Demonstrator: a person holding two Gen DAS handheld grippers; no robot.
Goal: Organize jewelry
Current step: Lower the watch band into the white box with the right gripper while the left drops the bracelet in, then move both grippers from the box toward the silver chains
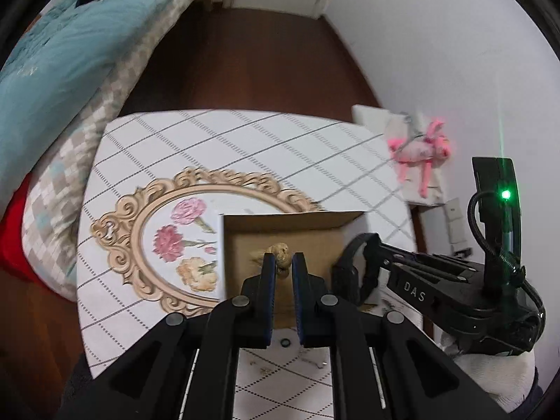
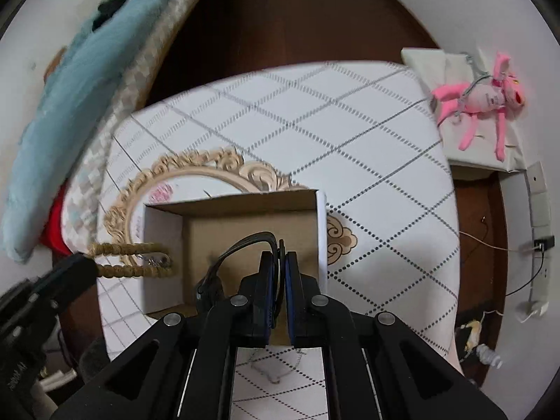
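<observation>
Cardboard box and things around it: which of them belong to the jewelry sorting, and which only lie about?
Belong:
- cardboard box
- braided tan bracelet, held by left gripper
- black band, held by right gripper

Lying about:
- pink plush toy
- ornate floral tray
- teal blanket

Dark brown wood floor [image 1: 245,70] meets white walls [image 1: 420,35]. A bed with teal blanket [image 1: 63,45] and checked cover [image 2: 140,80] stands left; a pink plush toy [image 2: 483,98], apparently wall-mounted, sits right
</observation>
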